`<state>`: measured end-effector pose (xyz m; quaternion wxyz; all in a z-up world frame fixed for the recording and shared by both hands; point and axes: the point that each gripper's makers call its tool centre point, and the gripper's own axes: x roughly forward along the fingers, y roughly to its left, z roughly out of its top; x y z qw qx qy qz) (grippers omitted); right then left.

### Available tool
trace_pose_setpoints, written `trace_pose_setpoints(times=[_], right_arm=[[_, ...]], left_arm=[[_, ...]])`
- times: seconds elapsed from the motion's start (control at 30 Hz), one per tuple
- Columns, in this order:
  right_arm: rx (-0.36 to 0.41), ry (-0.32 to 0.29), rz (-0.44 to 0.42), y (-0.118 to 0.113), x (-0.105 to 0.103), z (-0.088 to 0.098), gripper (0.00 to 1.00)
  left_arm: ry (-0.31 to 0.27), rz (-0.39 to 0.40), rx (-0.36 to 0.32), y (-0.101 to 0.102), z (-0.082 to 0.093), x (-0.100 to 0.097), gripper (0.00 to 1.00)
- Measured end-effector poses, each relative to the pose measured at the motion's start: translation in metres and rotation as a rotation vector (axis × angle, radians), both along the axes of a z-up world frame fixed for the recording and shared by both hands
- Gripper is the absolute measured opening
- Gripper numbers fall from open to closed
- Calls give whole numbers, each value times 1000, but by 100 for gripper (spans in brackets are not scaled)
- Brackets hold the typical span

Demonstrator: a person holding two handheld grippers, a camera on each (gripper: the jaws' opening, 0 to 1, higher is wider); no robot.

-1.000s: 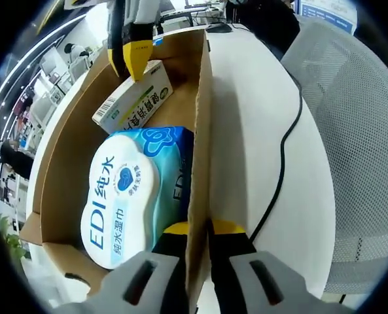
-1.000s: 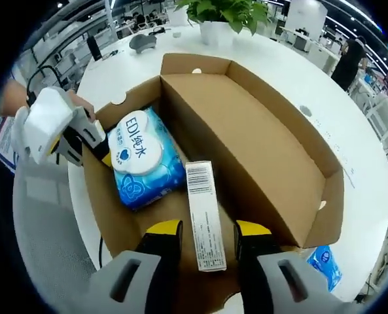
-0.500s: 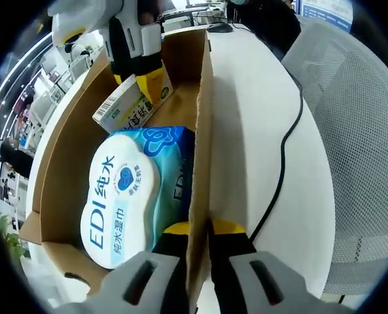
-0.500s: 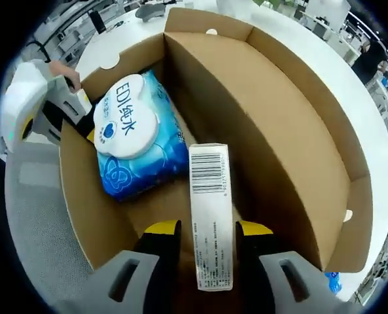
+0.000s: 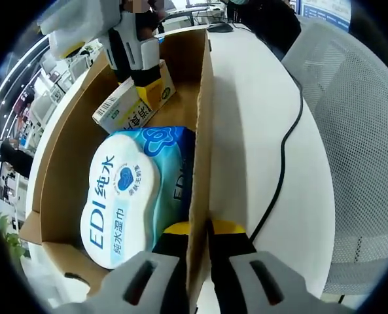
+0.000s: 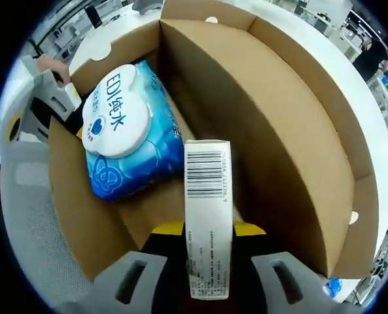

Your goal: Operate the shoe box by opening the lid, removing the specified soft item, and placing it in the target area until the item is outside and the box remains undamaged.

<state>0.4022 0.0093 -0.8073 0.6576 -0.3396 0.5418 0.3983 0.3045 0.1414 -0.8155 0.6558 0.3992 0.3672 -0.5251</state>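
Cardboard shoe box (image 6: pixel 292 131) open, left gripper (image 5: pixel 199 230) pinching its near wall, right gripper (image 6: pixel 208 229) seemingly clamped on carton (image 6: pixel 207 216) beside wipes pack (image 6: pixel 131 134); next, lift clear.

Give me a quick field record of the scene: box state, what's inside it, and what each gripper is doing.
box: cardboard shoe box, open
contents: blue wet wipes pack and small white carton with barcode
left gripper: jaws shut on the box's side wall
right gripper: inside the box, jaws on either side of the carton, apparently closed on it
surface: white table with a black cable
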Motion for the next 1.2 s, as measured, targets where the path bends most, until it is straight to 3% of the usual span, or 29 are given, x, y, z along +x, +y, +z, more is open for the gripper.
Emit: trace_pose_setpoints(times=[0.23, 0.33, 0.5, 0.67, 0.77, 0.87, 0.97, 1.13, 1.2], right_arm=[[10, -1, -26, 0, -2, 0, 19], [15, 19, -81, -2, -5, 2, 19], [29, 3, -95, -8, -10, 9, 19], [68, 14, -166, -5, -16, 17, 19], [109, -18, -233, -3, -15, 23, 19], [134, -24, -241, -3, -20, 20, 19], [101, -75, -240, -13, -19, 19, 19], [157, -102, -277, -9, -18, 32, 19], [202, -158, -344, -8, -14, 40, 19]], left_arm=[[11, 23, -2, 1, 0, 0, 4], [12, 22, -2, 1, 0, 0, 4], [11, 20, -2, 1, 0, 0, 4], [10, 19, -2, 1, -1, 0, 4], [13, 22, -2, 0, 0, 0, 4], [9, 20, -2, 1, 0, 1, 4], [9, 20, -1, 1, 0, 1, 4], [8, 18, -2, 1, 0, 2, 4], [8, 19, -2, 2, 0, 2, 4]])
